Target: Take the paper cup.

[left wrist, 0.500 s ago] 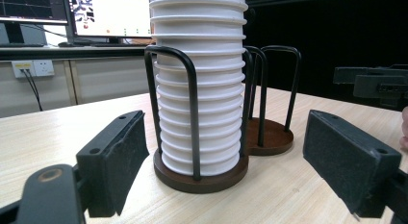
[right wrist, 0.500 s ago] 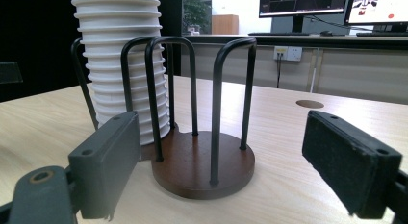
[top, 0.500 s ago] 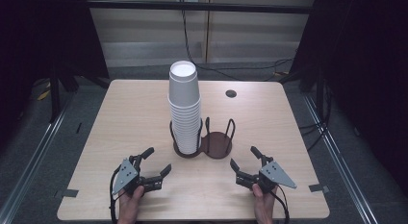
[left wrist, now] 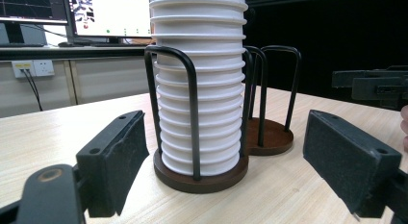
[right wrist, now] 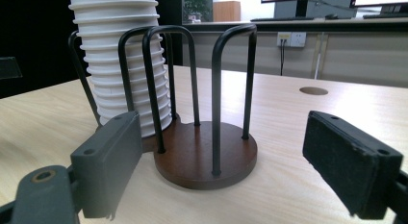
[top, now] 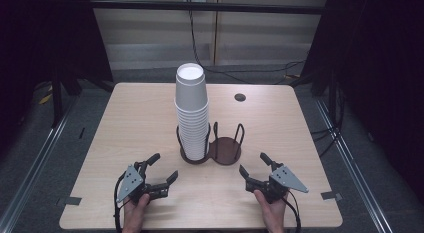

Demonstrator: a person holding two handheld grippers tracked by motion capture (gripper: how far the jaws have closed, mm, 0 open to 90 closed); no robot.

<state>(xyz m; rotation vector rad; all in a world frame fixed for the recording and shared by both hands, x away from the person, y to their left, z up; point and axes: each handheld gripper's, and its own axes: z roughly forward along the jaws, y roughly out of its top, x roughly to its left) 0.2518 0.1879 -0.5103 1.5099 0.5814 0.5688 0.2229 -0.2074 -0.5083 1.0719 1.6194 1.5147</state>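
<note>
High view: the stack of white cups (top: 191, 113) stands in the left ring of the cup holder (top: 225, 149), mid-table. The left gripper (top: 161, 169) and right gripper (top: 251, 165) are released, empty, near side. Cups likely light, crushable; grip the top cup gently below its rim.

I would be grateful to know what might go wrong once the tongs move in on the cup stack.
1. The cup stack towers well above its holder; a push high up may tip it.
2. Thin wire loops ring the cups, so the open left tongs may snag a loop.
3. The nested cups may lift together.
</note>
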